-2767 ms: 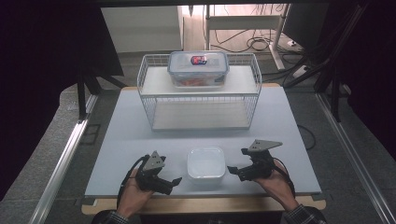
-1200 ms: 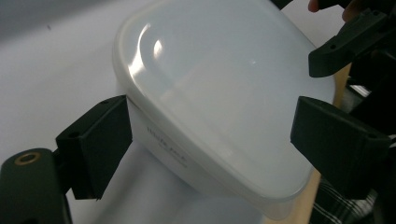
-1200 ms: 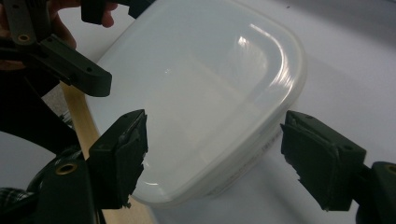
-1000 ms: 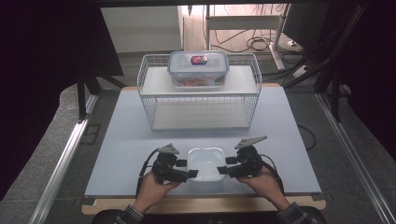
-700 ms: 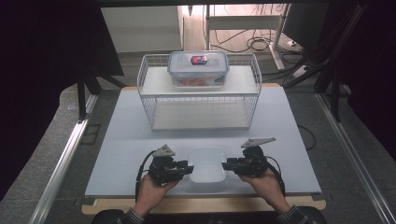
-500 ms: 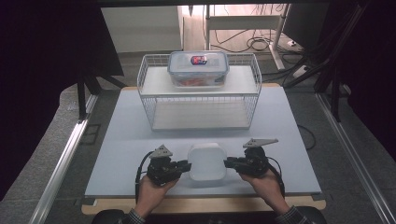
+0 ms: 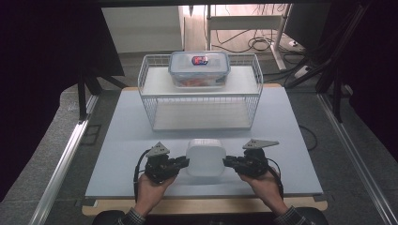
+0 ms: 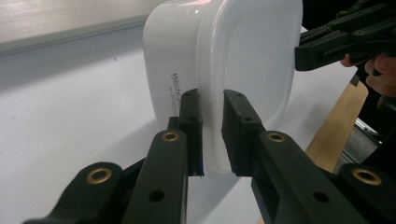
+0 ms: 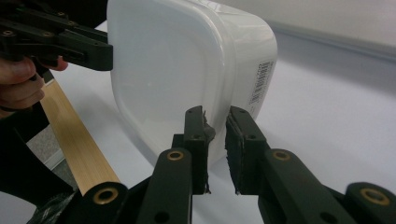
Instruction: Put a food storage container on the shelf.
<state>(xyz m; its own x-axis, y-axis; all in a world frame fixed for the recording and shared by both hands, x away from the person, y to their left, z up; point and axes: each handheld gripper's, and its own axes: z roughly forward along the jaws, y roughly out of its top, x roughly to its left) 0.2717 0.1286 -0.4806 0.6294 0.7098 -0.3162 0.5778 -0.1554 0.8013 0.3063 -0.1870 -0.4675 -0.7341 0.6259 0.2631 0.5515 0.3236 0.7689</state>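
Note:
A white plastic tub [image 7: 204, 157] is tipped up on its side near the table's front edge, its rimmed face turned toward the person. My left gripper [image 7: 185, 161] is shut on the tub's left rim. The left gripper view shows the tub [image 8: 243, 60] with its thin rim pinched where the left gripper [image 8: 212, 135] closes. My right gripper [image 7: 226, 162] is shut on the opposite rim. In the right gripper view the tub [image 9: 187, 60] has a barcode label on its wall, and the right gripper [image 9: 215, 135] clamps the rim.
A white wire rack [image 7: 150, 101] stands at the back of the pale table [image 7: 122, 131]. A lidded clear box [image 7: 199, 69] with a red and blue label rests on top of the rack. A wooden strip [image 7: 202, 205] runs along the front edge.
Both grippers came in from the sides and shut on the tub's rim. The tub, which lay flat with its opening up, is now raised and tipped onto its side.

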